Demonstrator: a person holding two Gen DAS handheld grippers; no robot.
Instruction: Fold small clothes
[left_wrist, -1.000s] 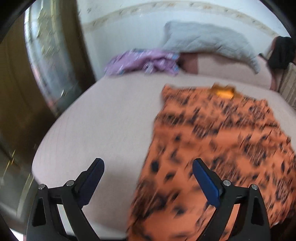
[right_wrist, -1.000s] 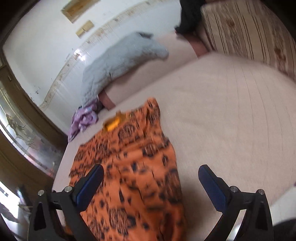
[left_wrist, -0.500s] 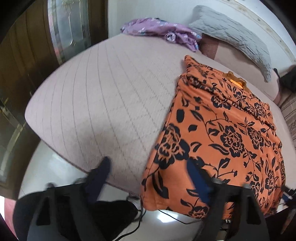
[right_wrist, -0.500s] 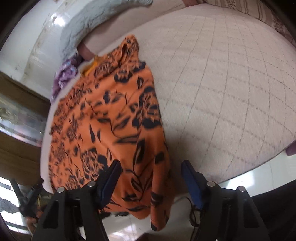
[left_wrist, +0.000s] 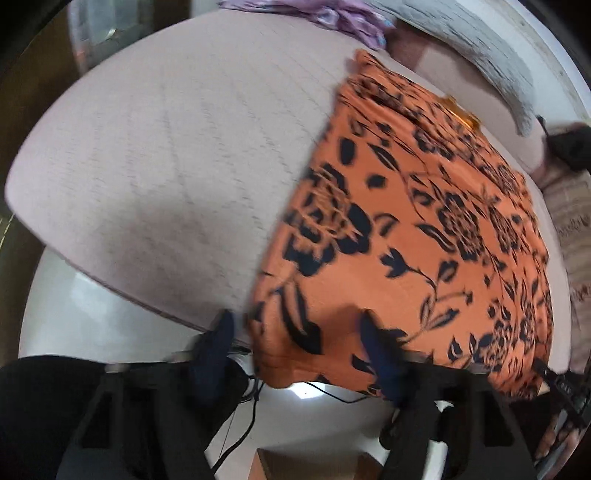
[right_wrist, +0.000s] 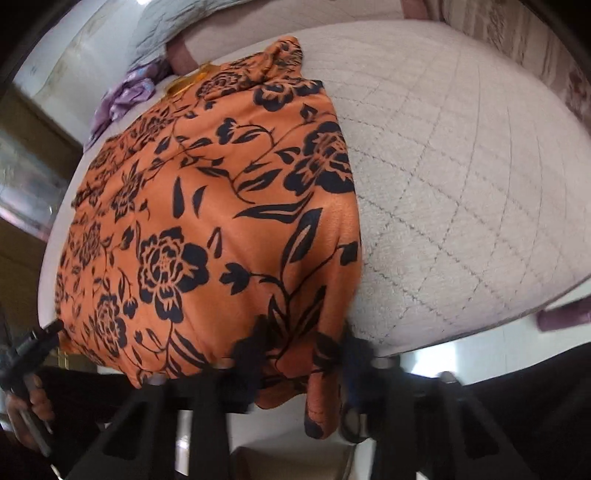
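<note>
**Both grippers at the hanging hem of the orange garment**

An orange garment with black floral print (left_wrist: 424, 229) is laid flat along a bed covered with a pale quilted mattress cover (left_wrist: 166, 155). Its lower hem is draped over the near edge of the bed; the neck end is pointed toward the far pillows.

Left wrist view: the left gripper (left_wrist: 295, 332) is held at the hem's left corner. Its blue-padded fingers (left_wrist: 218, 339) are spread, one on each side of the corner, with fabric between them. Motion blur is noted; firm contact cannot be confirmed.

Right wrist view: the right gripper (right_wrist: 303, 354) is seen at the hem's right corner (right_wrist: 317, 398), which hangs below the mattress edge. Its fingers are parted, cloth lying between them; whether the cloth is pinched cannot be told.

Also recorded: a purple crumpled cloth (left_wrist: 332, 14) and a grey quilted pillow (left_wrist: 480, 48) at the head of the bed, well apart from the hem. A white tiled floor (left_wrist: 92, 325) is visible below.
</note>
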